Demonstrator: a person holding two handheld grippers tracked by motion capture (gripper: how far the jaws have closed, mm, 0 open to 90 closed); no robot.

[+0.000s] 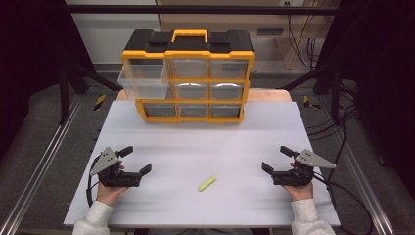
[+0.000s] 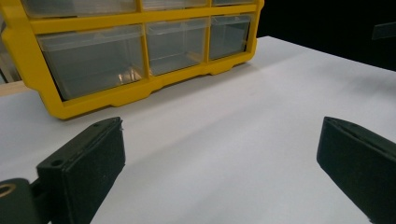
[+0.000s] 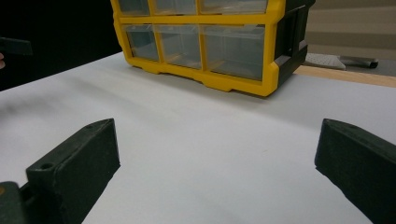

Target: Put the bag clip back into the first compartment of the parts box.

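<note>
Showing 2 grippers resting on a white table (image 1: 205, 142) before 1 yellow drawer cabinet (image 1: 188, 76).
The cabinet holds 9 clear drawers in 3 rows; 1 top-left drawer (image 1: 143, 81) is pulled out. The left gripper (image 1: 136, 160) and right gripper (image 1: 277, 159) both have jaws spread wide, holding nothing. 1 small yellow-green strip (image 1: 207, 183) lies flat between them, nearer the person, well apart from each.

No legible text, labels, brand marks or numbers in any view. The yellow-and-black plastic drawer organiser (image 1: 188, 76) with clear drawers carries no readable marking on its front. The white table surface (image 1: 235, 147) is unmarked.
</note>
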